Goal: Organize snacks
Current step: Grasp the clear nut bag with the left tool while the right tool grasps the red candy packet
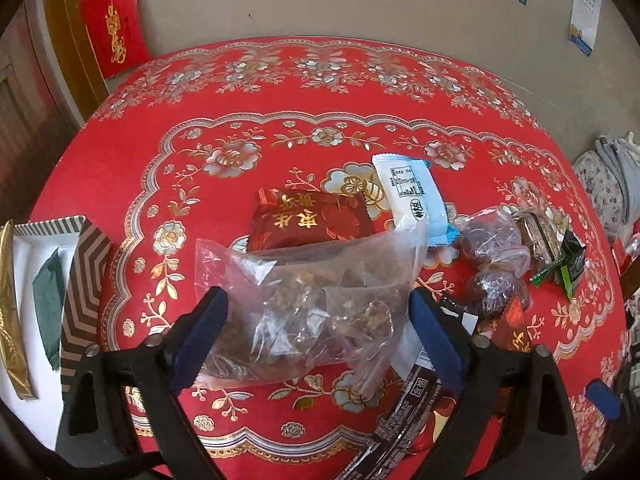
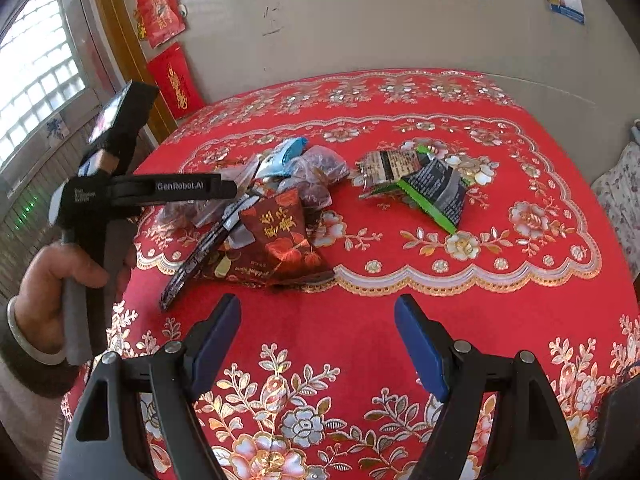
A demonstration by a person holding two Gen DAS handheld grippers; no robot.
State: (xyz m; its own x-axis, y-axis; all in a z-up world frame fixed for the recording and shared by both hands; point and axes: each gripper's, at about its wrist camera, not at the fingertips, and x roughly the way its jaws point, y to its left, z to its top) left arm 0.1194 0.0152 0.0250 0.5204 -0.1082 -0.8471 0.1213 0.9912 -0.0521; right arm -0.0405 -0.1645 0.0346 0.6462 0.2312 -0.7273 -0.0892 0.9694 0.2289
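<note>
Left wrist view shows your left tongs (image 1: 318, 334) spread wide around a clear plastic bag (image 1: 308, 304) of brown snacks low in the middle of the frame; the blue pads (image 1: 200, 336) flank the bag on either side, but you cannot tell whether they press it, so no grip is confirmed. Just beyond the bag lies a dark red packet (image 1: 312, 218) with gold lettering, and to its upper right a white and blue wrapper (image 1: 416, 196) rests tilted. Further right sit a second clear bag (image 1: 492, 248) of dark pieces and a black and green packet (image 1: 568, 260). A long black wrapper (image 1: 404, 412) runs toward the lower right under the right finger. All of it lies on the bench (image 1: 120, 168), covered by a red cloth with gold flowers. At the far left edge a striped box (image 1: 82, 276) holds a gold packet (image 1: 10, 304) and a dark green one (image 1: 50, 300). In the right wrist view your right tongs (image 2: 318, 344) hang released above bare cloth in the lower half, nothing between the pads. Up and left of them the snack pile sits mid-frame, with the left hand (image 2: 44, 284) holding its tool at the left edge, and the black and green packet (image 2: 436, 192) apart to the upper right.
</note>
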